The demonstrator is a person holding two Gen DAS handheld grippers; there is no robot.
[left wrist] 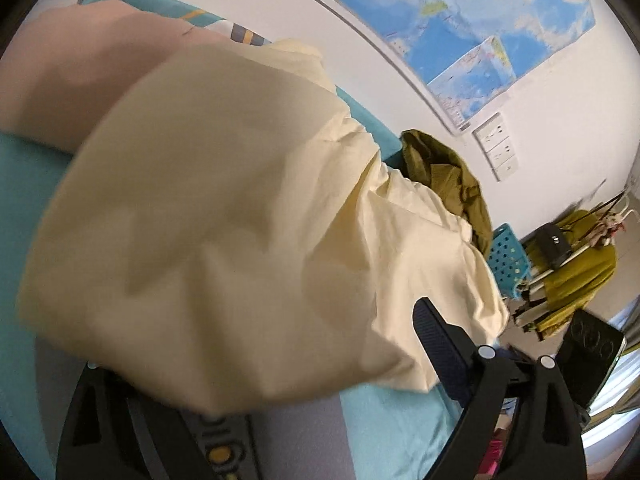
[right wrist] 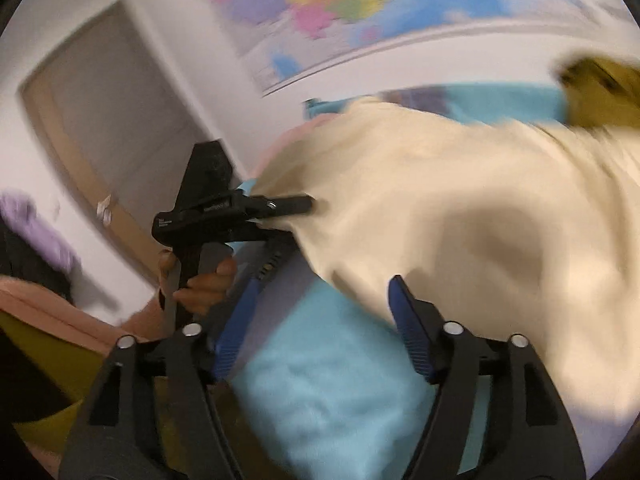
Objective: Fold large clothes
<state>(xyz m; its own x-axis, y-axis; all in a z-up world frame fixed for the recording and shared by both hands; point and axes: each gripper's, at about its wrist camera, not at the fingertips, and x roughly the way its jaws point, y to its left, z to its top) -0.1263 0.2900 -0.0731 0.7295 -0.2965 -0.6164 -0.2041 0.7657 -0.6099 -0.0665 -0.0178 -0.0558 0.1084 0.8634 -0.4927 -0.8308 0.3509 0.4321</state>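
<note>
Cream garment (left wrist: pixel 224 208) is the landmark: it lies spread over the teal bed sheet (left wrist: pixel 24 216), with one end bunched and hanging past the bed edge. My left hand-held gripper (right wrist: pixel 280 216) is seen in the right wrist view clamped on the near-left edge of the cream garment, cloth pulled up around its tip; in its own view only one blue-padded finger (left wrist: pixel 436 344) shows, the rest buried under fabric. My right hand-held gripper (right wrist: pixel 320 336) sits just below the cream garment's near edge, jaws wide, nothing between them, teal sheet visible through the gap; its right finger (right wrist: pixel 412 336) meets the cloth edge, contact unclear due to blur. My left hand (right wrist: pixel 200 276) is wrapped round the left gripper's handle. Beyond the cream garment: pink cloth (left wrist: pixel 80 88) on the far-left side, olive garment (left wrist: pixel 448 184) piled at its bunched end. Past that end, a teal perforated basket (left wrist: pixel 508 260) and a rack with more olive clothing (left wrist: pixel 576 280). Wall map (left wrist: pixel 460 12) above it all.
</note>
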